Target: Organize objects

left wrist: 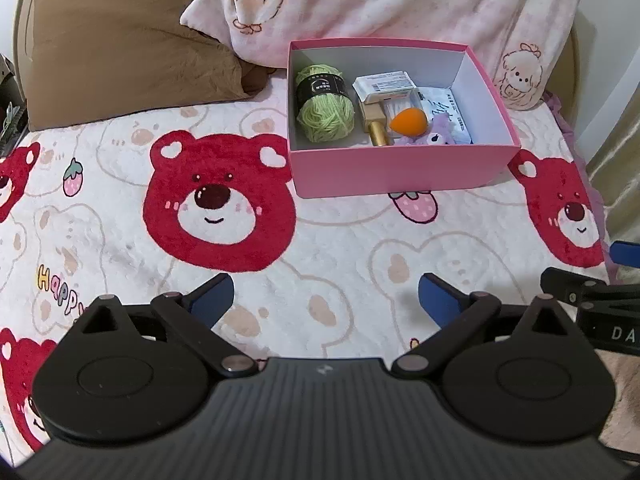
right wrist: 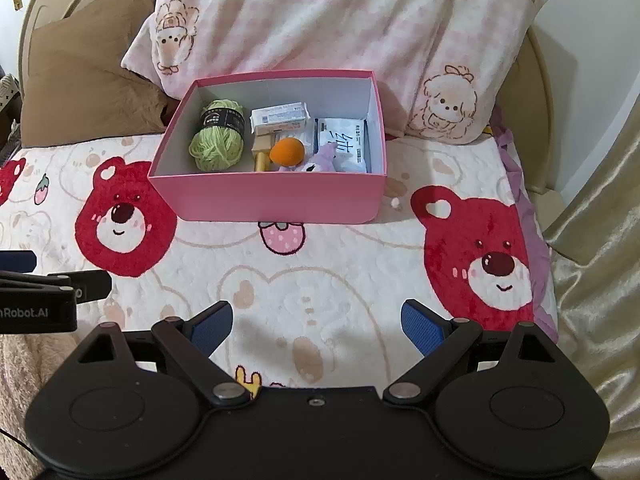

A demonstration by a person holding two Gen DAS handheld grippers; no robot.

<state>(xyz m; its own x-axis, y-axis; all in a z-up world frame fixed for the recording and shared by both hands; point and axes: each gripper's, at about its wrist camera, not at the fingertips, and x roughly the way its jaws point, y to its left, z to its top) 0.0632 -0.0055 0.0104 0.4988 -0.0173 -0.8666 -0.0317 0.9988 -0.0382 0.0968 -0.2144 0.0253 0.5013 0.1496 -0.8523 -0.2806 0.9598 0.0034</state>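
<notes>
Both grippers hover low over the bed, nearest the cameras: the left gripper (left wrist: pixel 326 300) has its blue-padded fingers (left wrist: pixel 212 294) spread wide with nothing between them, and the right gripper (right wrist: pixel 318 326) likewise holds its fingers (right wrist: pixel 422 330) wide apart and empty. The two sit side by side, each one's edge showing in the other's view.

Beyond them, well apart from both, stands the pink box (right wrist: pixel 264 200), open-topped, on the bear-print blanket (right wrist: pixel 320 280). Inside the box, at its left end, lies a ball of green yarn (right wrist: pixel 218 142) with a black label band. Just right of the yarn is a white packet (right wrist: pixel 280 116) at the back, with a gold-coloured bottle (right wrist: pixel 264 156) in front of it. An orange sponge (right wrist: pixel 286 151) shaped like an egg rests against the bottle. Right of the sponge, a small purple plush (right wrist: pixel 316 162) lies at the box's front wall, partly over a white tissue pack (right wrist: pixel 344 140) that fills the right end.

Behind the box a pink checked pillow (right wrist: pixel 340 24) leans up, touching its back wall. Left of the box is a brown pillow (right wrist: pixel 88 80).
</notes>
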